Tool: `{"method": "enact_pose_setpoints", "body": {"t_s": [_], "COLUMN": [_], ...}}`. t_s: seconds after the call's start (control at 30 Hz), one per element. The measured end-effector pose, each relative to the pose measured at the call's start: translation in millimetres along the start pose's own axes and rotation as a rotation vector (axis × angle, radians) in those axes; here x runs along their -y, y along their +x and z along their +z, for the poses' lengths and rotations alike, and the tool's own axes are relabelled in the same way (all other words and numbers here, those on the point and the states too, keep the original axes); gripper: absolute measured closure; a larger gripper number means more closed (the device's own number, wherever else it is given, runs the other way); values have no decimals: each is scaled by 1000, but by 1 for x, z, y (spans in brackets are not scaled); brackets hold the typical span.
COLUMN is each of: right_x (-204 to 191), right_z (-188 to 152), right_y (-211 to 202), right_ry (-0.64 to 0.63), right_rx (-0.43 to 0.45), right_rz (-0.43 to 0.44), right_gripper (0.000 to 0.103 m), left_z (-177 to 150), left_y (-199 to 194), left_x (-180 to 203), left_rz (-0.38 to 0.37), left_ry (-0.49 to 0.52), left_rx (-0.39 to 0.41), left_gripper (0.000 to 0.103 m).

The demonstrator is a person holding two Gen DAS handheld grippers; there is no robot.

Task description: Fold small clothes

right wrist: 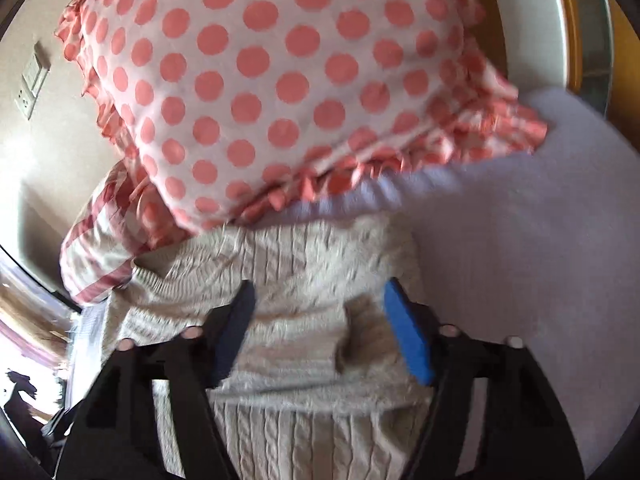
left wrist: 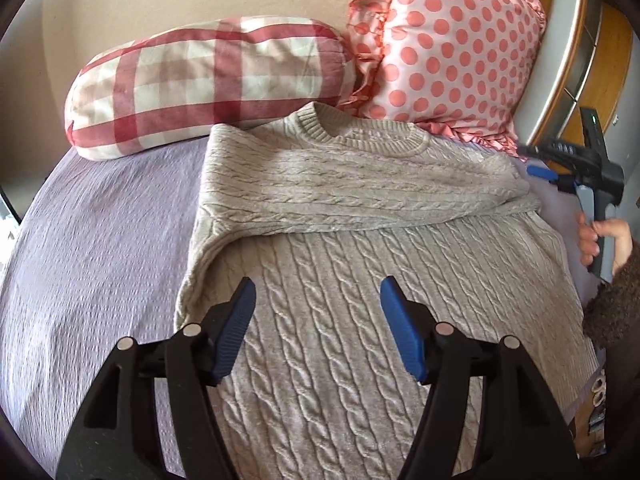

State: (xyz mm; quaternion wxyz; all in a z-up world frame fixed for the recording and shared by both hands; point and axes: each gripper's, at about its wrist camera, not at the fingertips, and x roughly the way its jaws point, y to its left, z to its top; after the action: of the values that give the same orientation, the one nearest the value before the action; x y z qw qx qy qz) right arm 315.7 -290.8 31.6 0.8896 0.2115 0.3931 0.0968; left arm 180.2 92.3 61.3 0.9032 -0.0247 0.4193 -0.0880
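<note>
Left wrist: sweater (left wrist: pixel 360 280) beneath spread jaws.

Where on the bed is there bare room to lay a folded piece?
Bare bedspread lies left of the sweater, below the checked pillow. Another bare patch lies right of the sweater, below the dotted pillow. The head end is crowded.

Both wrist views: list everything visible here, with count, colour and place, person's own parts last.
sweater: one, beige cable-knit, flat on the bed, sleeves folded across the chest
bedspread: one, lilac, under the sweater
checked pillow: one, red and white, at the headboard end
dotted pillow: one, pink with coral dots, beside it
left gripper: open above the sweater
right gripper: open over the sweater's shoulder
right hand: holding its handle
</note>
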Motion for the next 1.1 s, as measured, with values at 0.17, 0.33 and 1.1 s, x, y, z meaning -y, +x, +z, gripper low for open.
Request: {"method": "enact_pose_setpoints", "body": {"t_s": [0.17, 0.33, 1.1], "right_x": [-1, -3, -14], "right_z": [-23, -31, -1], "right_y": [14, 13, 27], "right_ry": [-2, -16, -86], "right_rx": [-118, -124, -71], "right_rz": [-10, 34, -79], "right_gripper": [50, 80, 95], "left_z": [-3, -7, -9], "left_y": [-6, -11, -1], "left_x": [-3, -2, -4], "left_rz": [-4, 16, 8], "left_ry": [-11, -2, -20], "left_rx": [1, 6, -12], "left_gripper": [37, 33, 31]}}
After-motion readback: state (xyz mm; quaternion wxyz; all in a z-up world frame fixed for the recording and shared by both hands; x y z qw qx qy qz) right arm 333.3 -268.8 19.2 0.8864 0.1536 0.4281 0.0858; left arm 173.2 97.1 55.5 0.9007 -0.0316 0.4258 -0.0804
